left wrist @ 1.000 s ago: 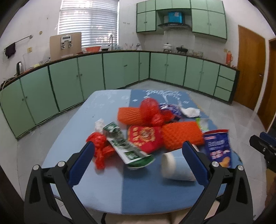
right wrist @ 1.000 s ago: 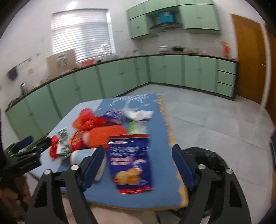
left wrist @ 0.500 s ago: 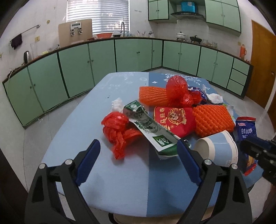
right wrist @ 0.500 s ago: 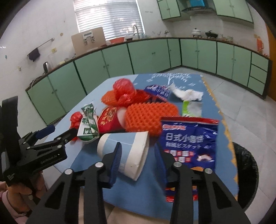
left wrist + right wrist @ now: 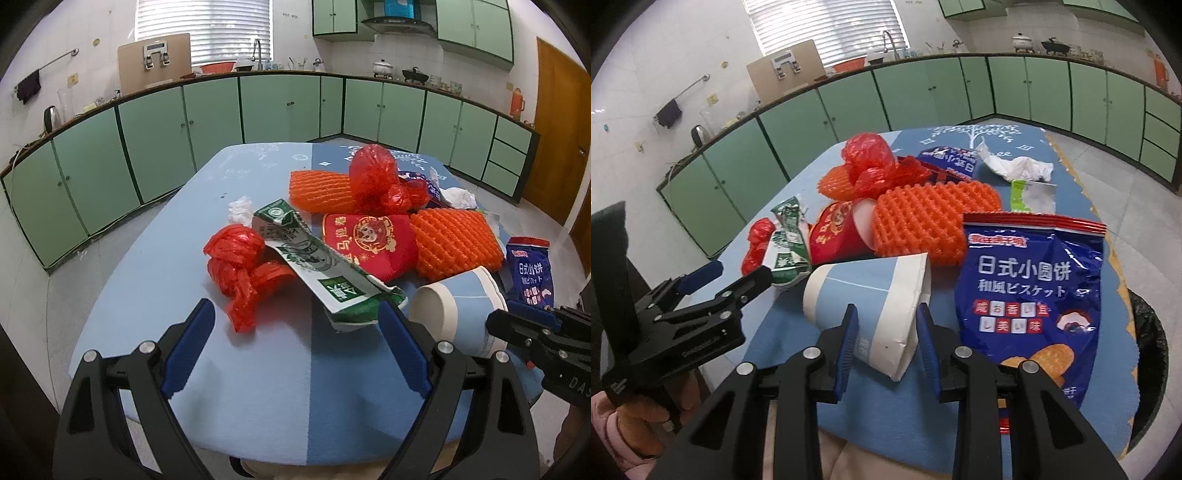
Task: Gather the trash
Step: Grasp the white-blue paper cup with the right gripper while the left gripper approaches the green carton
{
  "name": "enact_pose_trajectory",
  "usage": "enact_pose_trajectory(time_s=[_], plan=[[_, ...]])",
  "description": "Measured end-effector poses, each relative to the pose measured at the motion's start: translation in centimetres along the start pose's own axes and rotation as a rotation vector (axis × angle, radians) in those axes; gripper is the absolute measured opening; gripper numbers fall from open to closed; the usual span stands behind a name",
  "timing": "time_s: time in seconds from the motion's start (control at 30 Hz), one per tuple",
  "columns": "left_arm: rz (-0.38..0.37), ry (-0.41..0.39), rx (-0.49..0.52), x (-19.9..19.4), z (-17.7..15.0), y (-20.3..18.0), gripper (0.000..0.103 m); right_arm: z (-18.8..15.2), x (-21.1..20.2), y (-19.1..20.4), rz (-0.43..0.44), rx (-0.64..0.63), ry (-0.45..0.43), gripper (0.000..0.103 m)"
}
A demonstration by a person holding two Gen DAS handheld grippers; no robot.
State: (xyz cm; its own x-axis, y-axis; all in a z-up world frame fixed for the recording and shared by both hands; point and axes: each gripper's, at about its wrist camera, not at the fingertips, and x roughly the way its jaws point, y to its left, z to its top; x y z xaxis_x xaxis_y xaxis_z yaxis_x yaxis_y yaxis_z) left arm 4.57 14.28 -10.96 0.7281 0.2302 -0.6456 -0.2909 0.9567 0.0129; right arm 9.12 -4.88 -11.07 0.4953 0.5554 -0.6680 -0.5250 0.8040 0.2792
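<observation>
Trash lies in a pile on the blue table. A white and blue paper cup lies on its side at the near edge. My right gripper is closing, with the cup's near rim between its blue pads; I see no squeeze on the cup. To the cup's right lies a blue biscuit bag. My left gripper is open and holds nothing, hanging just in front of a crushed green carton and a red plastic bag. Behind them lie a red pouch and orange foam nets.
A bin lined with a black bag stands on the floor by the table's right edge. A white tissue and a second knotted red bag lie further back. Green cabinets ring the room. A person's hand in a pink sleeve holds the left gripper.
The right gripper swung left from the biscuit bag to the paper cup, dropped lower, and its jaws narrowed around the cup's rim. The left gripper sank toward the table, then held still.
</observation>
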Motion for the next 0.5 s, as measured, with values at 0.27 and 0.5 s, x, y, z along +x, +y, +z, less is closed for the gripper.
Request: enact_pose_trajectory(time_s=[0.27,0.5], plan=[[0.006,0.002,-0.013,0.0,0.3,0.5,0.087,0.0,-0.3,0.8,0.097,-0.016,0.006,0.007],[0.024,-0.001,-0.024,-0.1,0.4,0.9,0.087,-0.2,-0.2,1.8,0.154,-0.045,0.034,0.008]])
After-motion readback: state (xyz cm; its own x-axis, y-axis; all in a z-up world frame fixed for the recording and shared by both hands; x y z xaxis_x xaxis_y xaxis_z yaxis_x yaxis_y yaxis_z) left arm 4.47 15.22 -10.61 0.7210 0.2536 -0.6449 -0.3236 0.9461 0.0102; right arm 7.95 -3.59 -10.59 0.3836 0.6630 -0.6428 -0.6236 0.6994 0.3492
